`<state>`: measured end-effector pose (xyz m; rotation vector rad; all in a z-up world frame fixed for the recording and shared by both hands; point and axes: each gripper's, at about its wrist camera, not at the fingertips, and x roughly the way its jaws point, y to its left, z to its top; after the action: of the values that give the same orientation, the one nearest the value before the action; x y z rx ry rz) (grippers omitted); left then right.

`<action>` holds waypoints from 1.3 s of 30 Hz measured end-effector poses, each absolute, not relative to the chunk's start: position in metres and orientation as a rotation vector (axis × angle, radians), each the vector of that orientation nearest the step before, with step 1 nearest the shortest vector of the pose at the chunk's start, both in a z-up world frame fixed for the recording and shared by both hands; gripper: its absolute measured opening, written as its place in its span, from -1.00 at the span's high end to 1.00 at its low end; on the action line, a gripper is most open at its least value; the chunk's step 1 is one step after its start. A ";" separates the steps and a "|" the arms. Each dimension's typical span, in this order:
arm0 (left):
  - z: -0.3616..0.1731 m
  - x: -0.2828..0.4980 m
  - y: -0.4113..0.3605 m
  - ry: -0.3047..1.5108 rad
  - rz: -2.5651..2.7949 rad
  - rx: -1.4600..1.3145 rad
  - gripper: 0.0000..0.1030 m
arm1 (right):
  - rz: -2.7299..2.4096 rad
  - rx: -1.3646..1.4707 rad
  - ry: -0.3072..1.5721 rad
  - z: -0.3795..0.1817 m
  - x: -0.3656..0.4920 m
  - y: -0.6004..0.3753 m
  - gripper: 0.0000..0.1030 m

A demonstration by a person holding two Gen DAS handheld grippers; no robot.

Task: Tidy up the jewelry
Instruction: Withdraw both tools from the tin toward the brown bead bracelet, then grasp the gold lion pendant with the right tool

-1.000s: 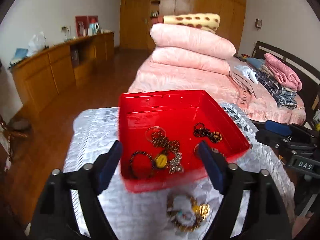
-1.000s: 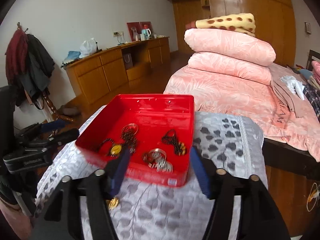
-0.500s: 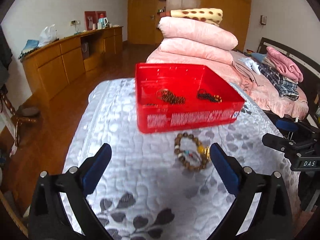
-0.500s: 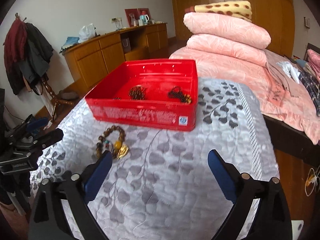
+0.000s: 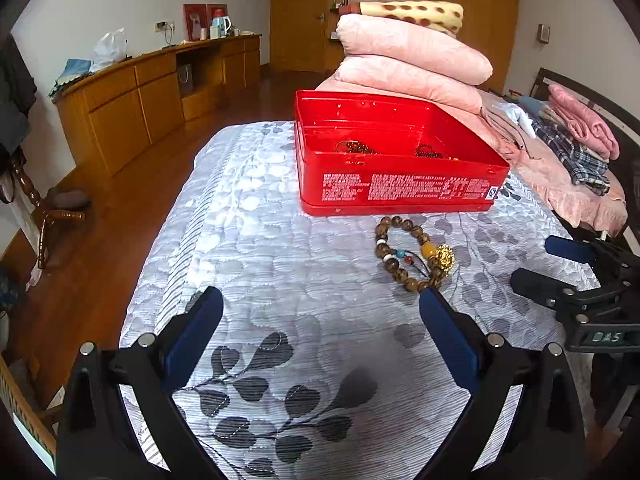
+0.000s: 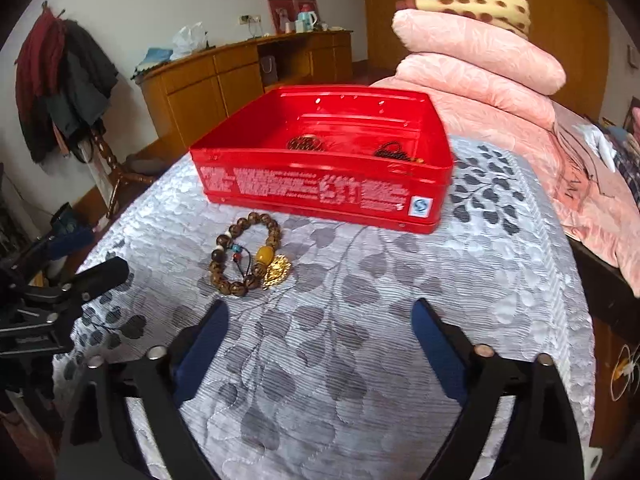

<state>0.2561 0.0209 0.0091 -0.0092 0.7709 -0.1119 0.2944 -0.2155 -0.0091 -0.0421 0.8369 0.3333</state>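
Note:
A red tin stands open-topped on the grey leaf-patterned cloth, with dark bead pieces lying inside. In front of it lies a brown bead bracelet with a yellow bead and a gold charm. My left gripper is open over bare cloth, its right fingertip just short of the bracelet. My right gripper hovers to the bracelet's right; its jaws are closing with nothing between them.
The cloth-covered table drops off to a wooden floor on the left. A bed with stacked pink quilts lies behind and to the right. A wooden sideboard lines the far wall. A coat stand is on the left.
A second ago the red tin sat between the fingers of both grippers. Both have let it go, opened wider and drawn back and down. The bracelet now shows in front of the tin.

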 end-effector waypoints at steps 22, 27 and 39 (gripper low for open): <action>-0.001 0.271 0.029 0.784 -0.125 -0.026 -0.86 | 0.342 -0.120 0.924 -0.036 0.338 -0.168 0.02; -0.005 0.277 0.032 0.795 -0.123 -0.044 -0.86 | 0.350 -0.158 0.905 -0.036 0.337 -0.156 0.26; -0.005 0.284 0.011 0.806 -0.158 -0.010 -0.86 | 0.354 -0.062 0.913 -0.031 0.328 -0.195 0.70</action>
<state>0.2837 0.0108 -0.0051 -0.0102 0.8058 -0.1577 0.3284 -0.1954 -0.0309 -0.0618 0.9134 0.3540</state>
